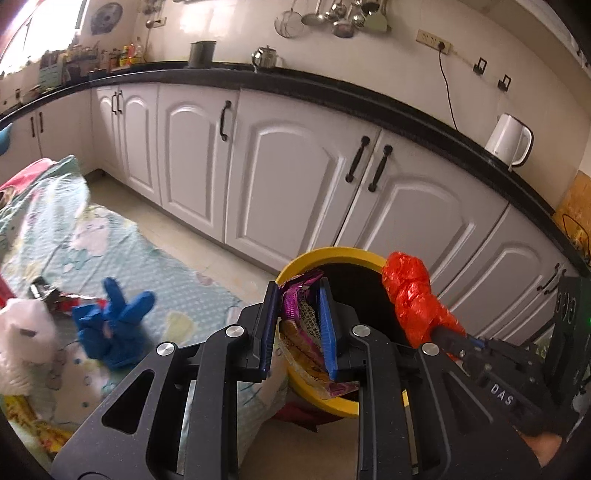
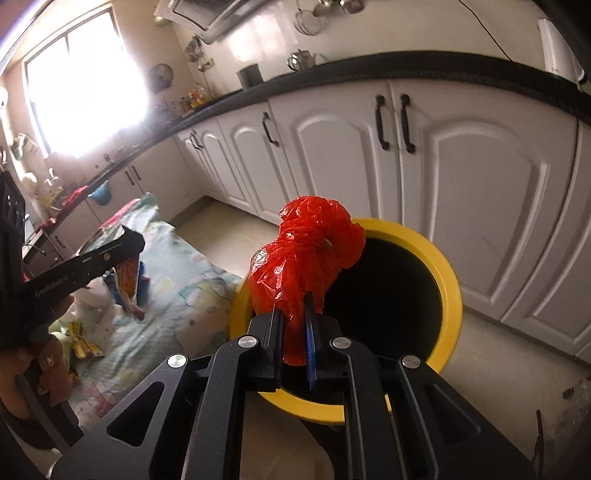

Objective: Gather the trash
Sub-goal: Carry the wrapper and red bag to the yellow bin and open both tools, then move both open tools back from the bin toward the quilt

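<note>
The left gripper (image 1: 299, 325) has its blue-lined fingers (image 1: 327, 328) clamped on a purple and orange snack wrapper (image 1: 301, 325), held over the near rim of the yellow bin (image 1: 332, 254). The wrapper's lower end sags below the fingers and its print is too crumpled to read. The right gripper (image 2: 293, 325) has its fingers (image 2: 310, 343) pressed together on a knotted red plastic bag (image 2: 306, 243), which stands up over the left edge of the same bin (image 2: 448, 295); the bag's tail is hidden between the pads. The bin's inside is dark, so its contents cannot be made out.

Beside the bin a patterned cloth (image 1: 122, 251) covers a low surface, whose nature cannot be told. On it lie a blue glove (image 1: 118, 325), a white crumpled bag (image 1: 26, 339) and yellow wrappers (image 1: 26, 421), the last cut off by the picture's edge. Behind stand white cabinets (image 1: 288, 177) under a dark bench (image 1: 332, 92) carrying a white kettle (image 1: 509, 138) and a metal teapot (image 1: 266, 56). Ladles (image 1: 343, 16) hang on the wall.

In the left wrist view, "DAS" shows on the right gripper's side. In the right wrist view, a hand (image 2: 44, 354) grips the left tool, whose side lettering is too blurred to read.
</note>
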`<action>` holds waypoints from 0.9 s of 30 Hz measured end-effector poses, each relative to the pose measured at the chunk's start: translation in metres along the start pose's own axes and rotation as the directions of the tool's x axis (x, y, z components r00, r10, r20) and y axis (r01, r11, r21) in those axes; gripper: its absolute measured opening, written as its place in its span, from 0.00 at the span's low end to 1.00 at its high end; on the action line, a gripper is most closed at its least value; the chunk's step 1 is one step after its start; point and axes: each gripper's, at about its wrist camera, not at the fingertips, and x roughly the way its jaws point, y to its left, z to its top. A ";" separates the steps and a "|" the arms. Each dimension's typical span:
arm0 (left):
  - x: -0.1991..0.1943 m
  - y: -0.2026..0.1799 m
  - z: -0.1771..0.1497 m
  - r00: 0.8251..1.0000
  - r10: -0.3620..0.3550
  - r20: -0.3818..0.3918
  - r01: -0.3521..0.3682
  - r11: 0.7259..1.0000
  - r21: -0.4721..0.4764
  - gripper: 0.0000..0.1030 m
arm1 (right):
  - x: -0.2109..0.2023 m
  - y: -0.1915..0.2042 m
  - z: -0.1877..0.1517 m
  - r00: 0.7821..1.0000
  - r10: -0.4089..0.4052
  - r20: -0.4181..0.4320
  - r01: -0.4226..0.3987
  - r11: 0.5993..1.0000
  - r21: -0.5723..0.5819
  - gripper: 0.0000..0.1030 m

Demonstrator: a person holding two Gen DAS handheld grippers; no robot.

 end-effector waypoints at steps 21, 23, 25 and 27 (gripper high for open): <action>0.087 -0.034 0.007 0.988 -0.045 -0.146 0.049 0.999 0.020 0.24 | 0.019 -0.043 -0.016 0.996 -0.032 -0.081 0.042 0.992 0.120 0.29; 0.089 -0.035 0.007 0.988 -0.044 -0.151 0.047 0.999 0.015 0.46 | 0.018 -0.045 -0.017 0.996 -0.040 -0.076 0.050 0.990 0.131 0.33; 0.088 -0.034 0.006 0.988 -0.041 -0.149 0.042 0.999 0.005 0.53 | 0.017 -0.047 -0.017 0.996 -0.052 -0.069 0.061 0.989 0.136 0.37; 0.085 -0.029 0.006 0.989 -0.037 -0.143 0.036 0.999 -0.009 0.60 | 0.015 -0.049 -0.017 0.996 -0.064 -0.058 0.072 0.988 0.140 0.45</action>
